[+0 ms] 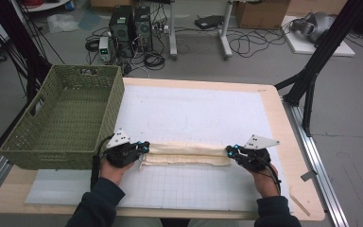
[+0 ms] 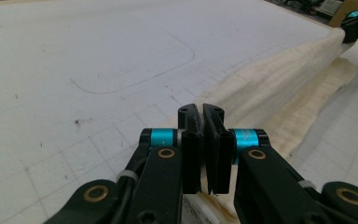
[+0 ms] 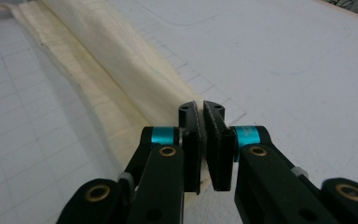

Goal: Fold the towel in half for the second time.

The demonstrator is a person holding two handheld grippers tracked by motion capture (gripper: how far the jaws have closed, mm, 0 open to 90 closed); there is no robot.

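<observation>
Sitting at the left edge of the pale wooden table [image 1: 283, 127], an olive-green woven plastic basket [image 1: 66, 118] with cut-out handles rests partly on the white gridded mat [image 1: 194, 184]. Just right of the basket's near corner, the left gripper [image 1: 144, 147] pinches the left end of a long, folded cream-coloured cloth [image 1: 189, 154]; in the left gripper view its black jaws are pressed together on the fabric edge [image 2: 261, 88], with the cloth running away toward the other gripper at the top right corner. The cloth lies across the middle of the mat as a narrow band, folded lengthwise in layers. At its right end the right gripper [image 1: 230, 151] is clamped on the fabric too; the right gripper view shows its jaws closed on the cloth's end [image 3: 121, 79]. The person's dark sleeves [image 1: 97, 205] enter from the bottom edge.
</observation>
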